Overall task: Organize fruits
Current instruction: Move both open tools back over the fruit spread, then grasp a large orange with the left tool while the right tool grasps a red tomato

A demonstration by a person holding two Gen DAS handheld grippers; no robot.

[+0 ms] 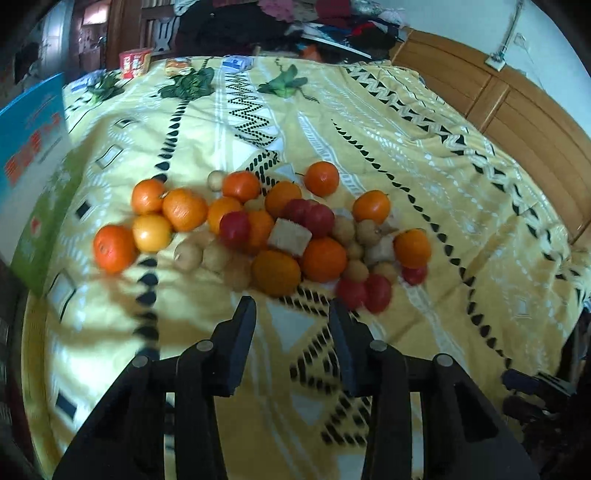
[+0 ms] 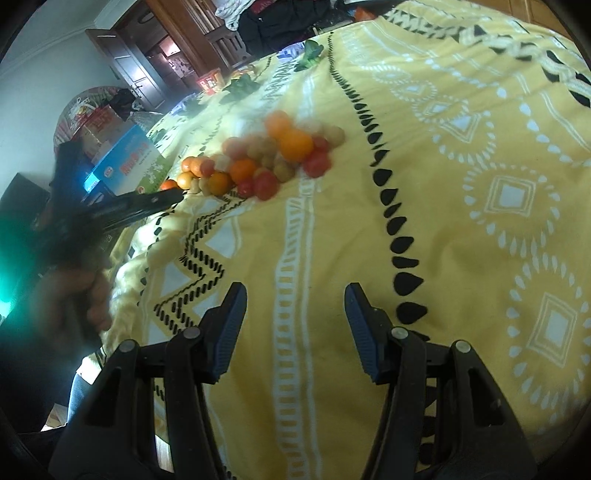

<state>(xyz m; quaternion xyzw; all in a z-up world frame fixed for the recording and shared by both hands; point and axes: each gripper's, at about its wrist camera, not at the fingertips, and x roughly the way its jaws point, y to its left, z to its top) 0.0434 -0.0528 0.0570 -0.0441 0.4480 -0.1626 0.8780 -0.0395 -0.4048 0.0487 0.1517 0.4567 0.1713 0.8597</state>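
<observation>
**Things Around the Bed**

A yellow bedspread (image 1: 388, 155) with black and white patterns covers the bed. A blue and green box (image 1: 33, 177) leans at its left edge. At the far end sit a red box (image 1: 135, 63) and some green leafy things (image 1: 283, 84). Behind them lies a pile of clothes (image 1: 295, 22). Wooden cabinets (image 1: 517, 107) stand along the right side.

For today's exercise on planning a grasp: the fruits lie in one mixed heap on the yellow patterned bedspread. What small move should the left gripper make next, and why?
Probably ease the left gripper forward onto the nearest round orange fruit. Its jaws stand apart and empty, just short of the heap's near edge.
</observation>
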